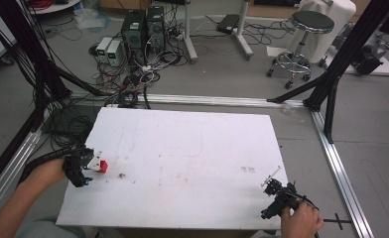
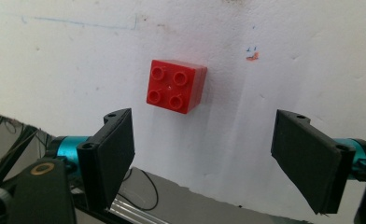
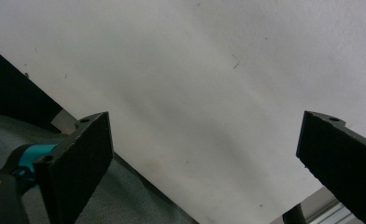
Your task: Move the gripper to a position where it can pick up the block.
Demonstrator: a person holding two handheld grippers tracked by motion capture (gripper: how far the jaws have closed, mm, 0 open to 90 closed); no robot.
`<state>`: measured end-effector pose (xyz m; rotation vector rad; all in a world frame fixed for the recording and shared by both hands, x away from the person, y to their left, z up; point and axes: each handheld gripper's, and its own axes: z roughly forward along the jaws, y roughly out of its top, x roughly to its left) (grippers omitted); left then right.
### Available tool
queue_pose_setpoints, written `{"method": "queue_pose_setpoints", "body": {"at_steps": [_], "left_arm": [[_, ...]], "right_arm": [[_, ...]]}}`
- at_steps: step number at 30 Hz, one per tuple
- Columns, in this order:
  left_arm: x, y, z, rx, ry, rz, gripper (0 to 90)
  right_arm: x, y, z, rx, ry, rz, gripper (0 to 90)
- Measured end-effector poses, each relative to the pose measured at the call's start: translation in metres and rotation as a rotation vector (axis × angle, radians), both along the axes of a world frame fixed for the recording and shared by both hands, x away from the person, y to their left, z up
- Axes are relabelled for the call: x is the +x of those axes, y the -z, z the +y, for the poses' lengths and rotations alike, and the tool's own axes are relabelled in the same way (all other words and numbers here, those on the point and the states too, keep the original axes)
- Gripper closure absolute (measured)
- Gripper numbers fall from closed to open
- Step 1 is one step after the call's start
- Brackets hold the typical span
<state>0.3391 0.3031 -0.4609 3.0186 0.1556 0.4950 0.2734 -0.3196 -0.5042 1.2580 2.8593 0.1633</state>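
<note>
Left gripper has jaws wide, empty, lined up w/ the red brick just ahead; brick sits studs-up on the white table near its left edge, not yet grasped; pick-up looks barely begun, closing in & clamping left; right gripper wide too, idle at the near right corner.

Red brick ahead of the left hand-held gripper

A red four-stud brick lies on the white counter, beyond the two black jaws, which stand wide apart with the brick clear of both. Faint blue and orange marks show on the counter's surface.
</note>
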Motion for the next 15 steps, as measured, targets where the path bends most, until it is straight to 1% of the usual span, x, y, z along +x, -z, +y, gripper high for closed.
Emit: {"method": "queue_pose_setpoints", "body": {"at_steps": [1, 5, 6, 7, 10, 12, 13, 15], "left_arm": [[0.002, 0.0, -0.001, 0.005, 0.027, 0.005, 22.0], [0.006, 0.0, -0.002, 0.024, 0.083, 0.018, 21.9], [0.006, 0.0, -0.002, 0.034, 0.094, 0.023, 21.9], [0.008, 0.0, -0.003, 0.041, 0.104, 0.027, 21.9], [0.01, 0.001, -0.003, 0.051, 0.113, 0.033, 21.9], [0.014, 0.001, -0.003, 0.07, 0.14, 0.033, 21.9], [0.015, 0.002, -0.003, 0.078, 0.14, 0.043, 21.9], [0.018, 0.003, -0.002, 0.08, 0.164, 0.051, 22.1]], "right_arm": [[0.0, 0.0, 0.001, -0.002, 0.0, 0.002, 3.1], [0.001, 0.0, 0.002, -0.004, -0.004, 0.003, 3.1], [0.001, 0.0, 0.002, -0.003, -0.005, 0.004, 3.2], [0.001, 0.0, 0.002, -0.003, -0.005, 0.004, 3.2], [0.001, 0.001, 0.002, -0.003, -0.004, 0.007, 3.2], [0.001, 0.001, 0.002, -0.003, -0.005, 0.007, 3.2], [0.001, 0.001, 0.002, -0.003, -0.005, 0.007, 3.1], [0.001, 0.001, 0.002, -0.002, -0.006, 0.006, 3.1]]}}
